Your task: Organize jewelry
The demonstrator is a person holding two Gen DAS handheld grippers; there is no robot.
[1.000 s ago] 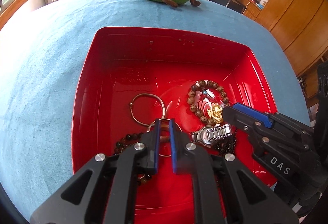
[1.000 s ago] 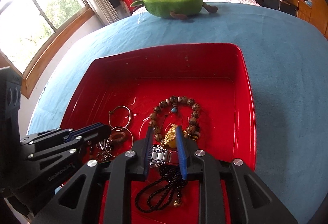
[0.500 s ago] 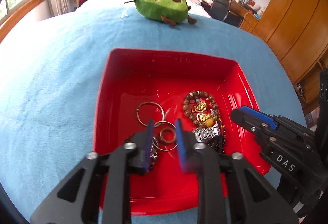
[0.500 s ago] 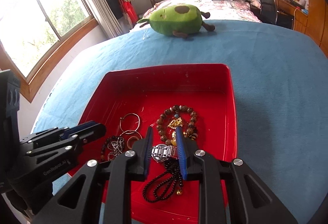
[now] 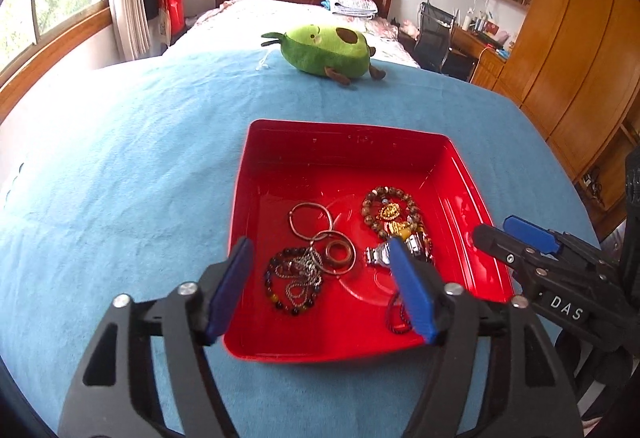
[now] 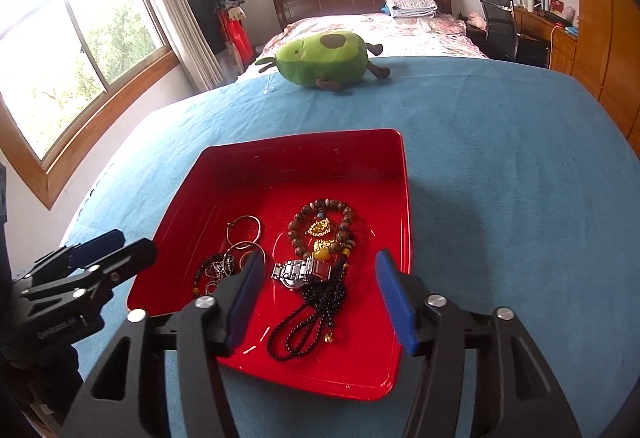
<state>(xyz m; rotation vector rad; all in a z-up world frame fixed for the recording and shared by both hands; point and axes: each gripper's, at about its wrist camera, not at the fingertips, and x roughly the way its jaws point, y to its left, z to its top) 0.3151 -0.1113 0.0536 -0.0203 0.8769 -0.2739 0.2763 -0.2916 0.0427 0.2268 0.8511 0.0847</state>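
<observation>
A red tray [image 5: 348, 127] on the blue blanket holds jewelry: thin metal bangles [image 5: 310, 217], a brown ring [image 5: 339, 250], a dark bead bracelet tangled with a silver chain [image 5: 294, 278], a brown bead bracelet [image 5: 372, 205], a gold pendant [image 5: 390, 213] and a silver watch [image 5: 378, 256]. A black bead necklace [image 6: 316, 310] lies near the front rim of the tray [image 6: 304, 137]. My left gripper [image 5: 319, 246] hovers above the tray's near side, jaws opening, nothing between them. My right gripper [image 6: 320, 258] hangs above the watch [image 6: 298, 272], jaws opening, also with nothing held.
A green avocado plush [image 5: 324, 49] lies on the blue blanket [image 5: 120, 177] beyond the tray. Behind it are a bed with a wooden headboard, windows on the left, and a wardrobe [image 5: 580, 57], desk and chair on the right.
Both grippers rose and drew back from inside the tray. Their jaws went from nearly shut to wide apart. The ring and the watch stay lying in the tray.
</observation>
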